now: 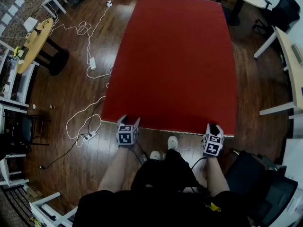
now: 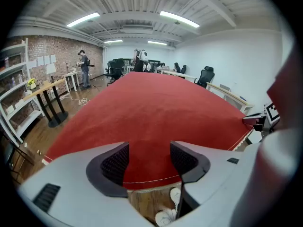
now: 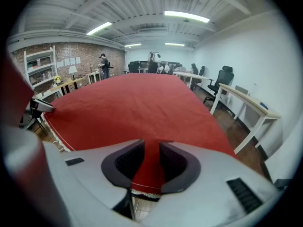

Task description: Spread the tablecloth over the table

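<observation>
Nearest: left white plastic tongs (image 2: 149, 163) standing wide astride the white-stitched near hem of a red fabric tablecloth (image 1: 175, 65), pads clear of the cloth. Right white plastic tongs (image 3: 151, 163) drawn narrow, pinching that same hem close to its right corner. Beyond, cloth lying smooth and flat over a long table hidden beneath it. Further left, white cables (image 1: 87, 56) looping across dark wooden floor (image 1: 61, 108).

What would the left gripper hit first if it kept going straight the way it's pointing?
The left gripper would likely meet the tablecloth first: its hem already lies between the open jaws, with the cloth spread ahead.
</observation>
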The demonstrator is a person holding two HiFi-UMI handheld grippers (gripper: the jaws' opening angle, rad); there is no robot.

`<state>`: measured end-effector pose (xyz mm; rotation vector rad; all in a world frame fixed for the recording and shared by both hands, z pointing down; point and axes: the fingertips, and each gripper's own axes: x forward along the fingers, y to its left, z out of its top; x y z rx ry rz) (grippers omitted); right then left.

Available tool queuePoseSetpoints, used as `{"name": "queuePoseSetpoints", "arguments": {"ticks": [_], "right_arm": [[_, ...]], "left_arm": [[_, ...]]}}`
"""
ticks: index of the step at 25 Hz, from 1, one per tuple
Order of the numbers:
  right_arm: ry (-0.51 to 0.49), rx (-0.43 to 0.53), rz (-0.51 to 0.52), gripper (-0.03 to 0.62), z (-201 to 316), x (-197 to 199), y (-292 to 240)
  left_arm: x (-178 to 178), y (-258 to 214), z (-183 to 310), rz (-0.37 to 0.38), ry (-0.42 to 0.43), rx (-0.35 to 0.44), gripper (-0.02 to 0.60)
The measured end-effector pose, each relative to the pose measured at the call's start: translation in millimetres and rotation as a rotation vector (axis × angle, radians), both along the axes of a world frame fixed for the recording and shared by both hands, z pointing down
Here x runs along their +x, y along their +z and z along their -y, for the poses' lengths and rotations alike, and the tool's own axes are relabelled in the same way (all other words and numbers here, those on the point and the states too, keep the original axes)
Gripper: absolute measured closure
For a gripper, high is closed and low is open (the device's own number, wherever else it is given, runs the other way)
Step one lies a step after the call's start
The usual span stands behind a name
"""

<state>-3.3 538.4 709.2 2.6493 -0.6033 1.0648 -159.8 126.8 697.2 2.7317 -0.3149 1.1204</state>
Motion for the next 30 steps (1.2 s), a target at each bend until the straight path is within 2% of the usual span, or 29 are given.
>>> {"name": "queuePoseSetpoints", "arguments": {"ticks": [1,6,8,9,10,11,12,14,17,20,22,27,30], "right_arm": [[0.012,0.019,-0.032,0.493,-2,2,-8],[0.076,0.179,-0.198,0.493,-10,12,-67],[0.087,0.259,-0.247,0.504,-8,7,-93],[0.077,0.297,-0.278,0.534,-4,1,-108],[0.056,0.331,-0.311,0.537,4,-7,-124],[0.024,0.360,-0.343,0.560,15,-18,-141],[-0.017,0.380,-0.369,0.588,26,-30,-156],[-0.104,0.395,-0.410,0.589,47,-55,-183],[-0.208,0.366,-0.470,0.589,70,-91,-211],[-0.288,0.325,-0.513,0.591,95,-124,-224],[-0.320,0.324,-0.527,0.591,106,-141,-231],[-0.370,0.298,-0.537,0.591,97,-158,-242],[-0.413,0.265,-0.518,0.591,92,-161,-236]], "left_arm": [[-1,-6,3,-0.025,-0.006,0.001,0.305],[-2,-55,32,-0.216,-0.039,0.002,0.305],[-1,-82,32,-0.298,-0.018,0.011,0.311],[-1,-98,28,-0.339,0.005,0.021,0.312],[-3,-115,23,-0.382,0.032,0.035,0.318],[-7,-134,16,-0.427,0.059,0.052,0.339],[-12,-154,9,-0.475,0.085,0.070,0.394],[-24,-192,-9,-0.578,0.134,0.086,0.581],[-44,-232,-34,-0.694,0.206,0.058,0.581],[-67,-249,-47,-0.751,0.264,0.083,0.581],[-82,-250,-49,-0.765,0.275,0.104,0.581],[-112,-253,-50,-0.773,0.226,0.111,0.581],[-128,-250,-50,-0.748,0.197,0.126,0.581]]}}
